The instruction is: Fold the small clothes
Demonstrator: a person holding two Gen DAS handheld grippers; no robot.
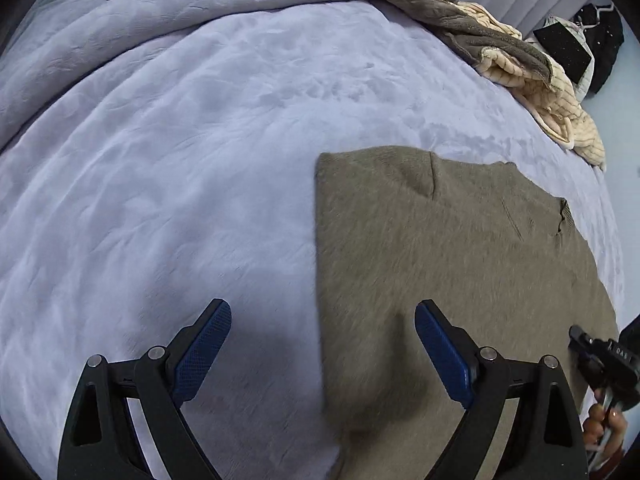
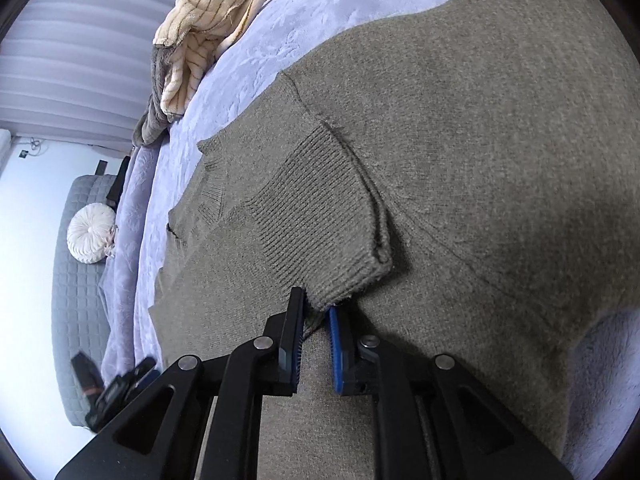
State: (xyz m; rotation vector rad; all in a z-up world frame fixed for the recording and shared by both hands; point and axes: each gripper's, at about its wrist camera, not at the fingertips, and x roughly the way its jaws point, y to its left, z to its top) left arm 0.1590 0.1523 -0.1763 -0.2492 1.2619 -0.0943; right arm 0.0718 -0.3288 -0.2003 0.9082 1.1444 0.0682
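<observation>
I am folding a sleeve inward: my right gripper [image 2: 316, 312] is pinching the ribbed cuff [image 2: 320, 216] over the sweater [image 1: 440, 260], which is lying flat on the bed [image 1: 180, 160]. My left gripper [image 1: 322, 332] is hanging spread and empty above the sweater's left edge. Next, I judge, the cuff needs laying flat, then letting go. Only the right view is showing the pinch; only the left is showing the straight folded edge.

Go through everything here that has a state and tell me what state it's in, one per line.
Olive-brown knit sweater: lying flat on the lavender plush blanket, partly folded.
Ribbed sleeve cuff: folded onto the sweater's body, pinched.
Right gripper: shut on the cuff.
Left gripper: open, empty.
Beige striped fleece garment: crumpled, unfolded.
</observation>
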